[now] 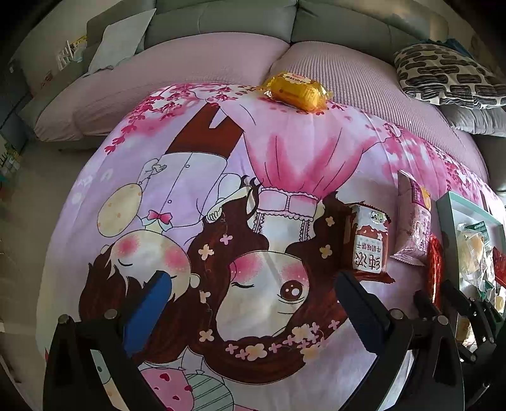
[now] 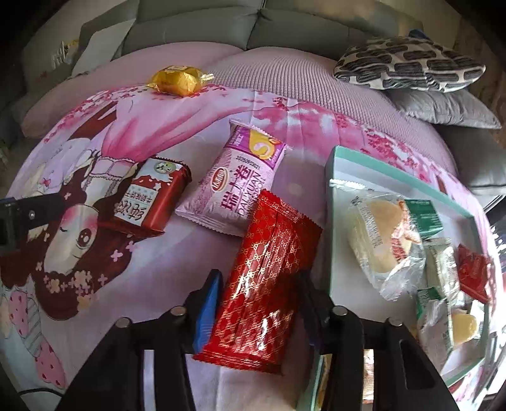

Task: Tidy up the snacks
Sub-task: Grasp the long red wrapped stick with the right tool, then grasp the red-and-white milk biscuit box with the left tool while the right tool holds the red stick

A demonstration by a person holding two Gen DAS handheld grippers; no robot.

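My right gripper (image 2: 261, 278) is shut on a red patterned snack packet (image 2: 268, 253), its blue pads pressing both long sides near the packet's near end. The packet lies just left of a teal-rimmed white box (image 2: 332, 164). The box holds a clear-wrapped bun (image 2: 379, 234), a small red packet (image 2: 472, 272) and green-and-white packets. A brown biscuit pack (image 2: 151, 196), a pink roll packet (image 2: 237, 183) and a yellow packet (image 2: 178, 79) lie on the cartoon blanket. My left gripper (image 1: 253, 291) hangs open over the blanket with nothing between its fingers.
The blanket (image 1: 189, 221) covers a pink sofa seat with grey back cushions (image 1: 221, 19). A black-and-white patterned pillow (image 2: 408, 63) lies on a grey one at the back right. A white pillow (image 1: 123, 41) leans at the back left.
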